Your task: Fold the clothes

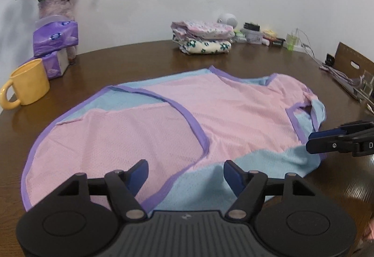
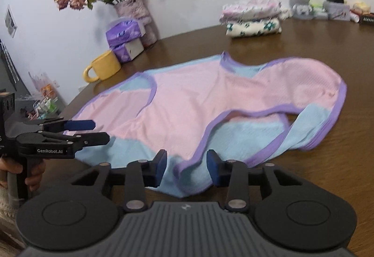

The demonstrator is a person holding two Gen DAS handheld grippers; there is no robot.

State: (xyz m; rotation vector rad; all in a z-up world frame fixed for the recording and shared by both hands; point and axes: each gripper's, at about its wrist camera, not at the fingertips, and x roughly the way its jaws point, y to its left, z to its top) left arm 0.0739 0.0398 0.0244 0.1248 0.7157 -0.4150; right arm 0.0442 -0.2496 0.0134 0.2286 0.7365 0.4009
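Note:
A pink and light-blue mesh garment (image 1: 210, 116) (image 2: 198, 97) with purple trim lies spread flat on the brown table (image 1: 140, 58) (image 2: 303, 46). My left gripper (image 1: 185, 175) hovers low over the garment's near hem, open, with flat cloth between its blue pads. In the right wrist view, that left gripper (image 2: 100, 131) sits at the garment's left corner, held by a hand (image 2: 35, 175). My right gripper (image 2: 187, 168) straddles the near blue hem and its purple edge, jaws partly open, with the pads not pressing the cloth. Seen from the left wrist, the right gripper (image 1: 325, 137) is at the garment's right corner.
A yellow mug (image 1: 28, 83) (image 2: 105, 65), purple tissue packs (image 1: 55, 39) and a vase of dried roses (image 1: 53, 6) stand at the back left. A stack of folded clothes (image 1: 203, 39) (image 2: 252, 18) sits at the back. Small clutter, cables and a cardboard piece (image 1: 355, 65) line the right.

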